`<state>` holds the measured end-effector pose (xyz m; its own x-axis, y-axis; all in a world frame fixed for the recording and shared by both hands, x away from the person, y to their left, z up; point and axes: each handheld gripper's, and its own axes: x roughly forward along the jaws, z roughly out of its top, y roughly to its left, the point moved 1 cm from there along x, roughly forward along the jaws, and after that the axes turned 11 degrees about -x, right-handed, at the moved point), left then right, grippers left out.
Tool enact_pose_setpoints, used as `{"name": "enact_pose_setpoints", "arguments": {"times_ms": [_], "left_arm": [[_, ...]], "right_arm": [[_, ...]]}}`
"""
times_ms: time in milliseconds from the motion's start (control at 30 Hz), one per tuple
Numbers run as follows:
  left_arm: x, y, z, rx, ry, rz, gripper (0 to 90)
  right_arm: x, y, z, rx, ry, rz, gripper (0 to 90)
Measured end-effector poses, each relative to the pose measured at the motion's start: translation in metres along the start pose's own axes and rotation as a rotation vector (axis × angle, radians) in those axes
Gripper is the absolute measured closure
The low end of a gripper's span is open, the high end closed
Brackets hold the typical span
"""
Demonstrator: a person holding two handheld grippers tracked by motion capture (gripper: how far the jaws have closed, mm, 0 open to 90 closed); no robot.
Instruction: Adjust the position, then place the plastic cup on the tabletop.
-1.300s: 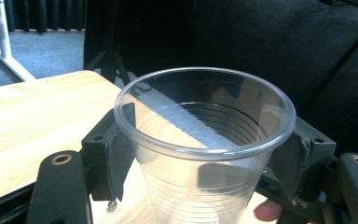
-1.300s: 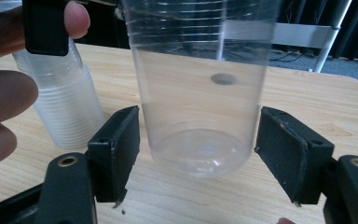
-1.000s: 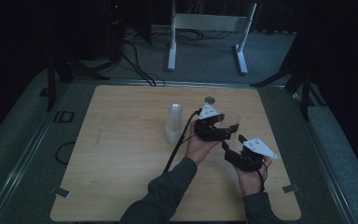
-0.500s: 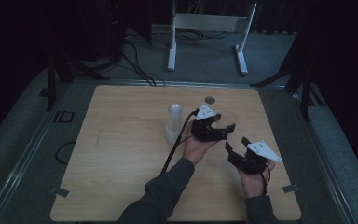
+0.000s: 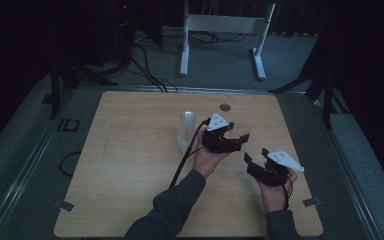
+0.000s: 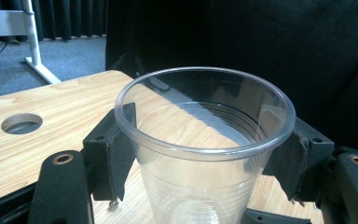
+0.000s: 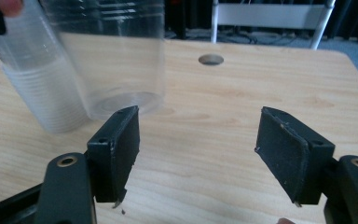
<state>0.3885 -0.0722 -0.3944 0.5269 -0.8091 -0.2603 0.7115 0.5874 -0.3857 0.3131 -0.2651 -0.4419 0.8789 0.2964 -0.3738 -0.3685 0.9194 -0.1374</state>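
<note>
A clear plastic cup (image 6: pixel 205 154) stands upright between the jaws of my left gripper (image 6: pixel 205 156), which is shut on its wall just under the rim. In the high view that left gripper (image 5: pixel 225 137) sits right of centre, the cup (image 5: pixel 241 131) faint at its tip. A stack of clear cups (image 5: pixel 186 131) stands just to its left. In the right gripper view the held cup (image 7: pixel 116 60) looks blurred beside the stack (image 7: pixel 42 88), its base low over the wood. My right gripper (image 7: pixel 200 140) is open and holds nothing; in the high view the right gripper (image 5: pixel 260 165) is nearer the front.
The wooden table (image 5: pixel 130 165) has a round hole (image 5: pixel 224 107) near its far edge, behind the cup. A white metal frame (image 5: pixel 220 30) stands on the floor beyond the table. Cables (image 5: pixel 150 75) trail across the floor at the back left.
My left gripper has drifted slightly towards the person with the cup in it. The right gripper has barely shifted.
</note>
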Motion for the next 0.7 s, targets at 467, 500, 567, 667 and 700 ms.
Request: {"name": "enact_pose_setpoints", "arguments": {"times_ms": [467, 500, 567, 667, 700], "left_arm": [[-0.009, 0.002, -0.006, 0.03, -0.002, 0.006, 30.0], [-0.01, 0.001, -0.007, 0.033, -0.001, 0.006, 29.9], [-0.013, 0.0, -0.008, 0.038, -0.006, 0.004, 30.0], [-0.014, -0.001, -0.008, 0.045, -0.006, 0.003, 29.9], [-0.018, -0.002, -0.009, 0.052, -0.007, -0.002, 29.9]], "right_arm": [[0.003, -0.005, -0.003, 0.012, 0.055, 0.011, 31.0], [0.003, -0.005, -0.003, 0.013, 0.056, 0.01, 31.0], [0.003, -0.005, -0.004, 0.016, 0.056, 0.011, 31.0], [0.003, -0.005, -0.004, 0.017, 0.056, 0.01, 30.9], [0.003, -0.005, -0.004, 0.017, 0.056, 0.01, 30.9]]}}
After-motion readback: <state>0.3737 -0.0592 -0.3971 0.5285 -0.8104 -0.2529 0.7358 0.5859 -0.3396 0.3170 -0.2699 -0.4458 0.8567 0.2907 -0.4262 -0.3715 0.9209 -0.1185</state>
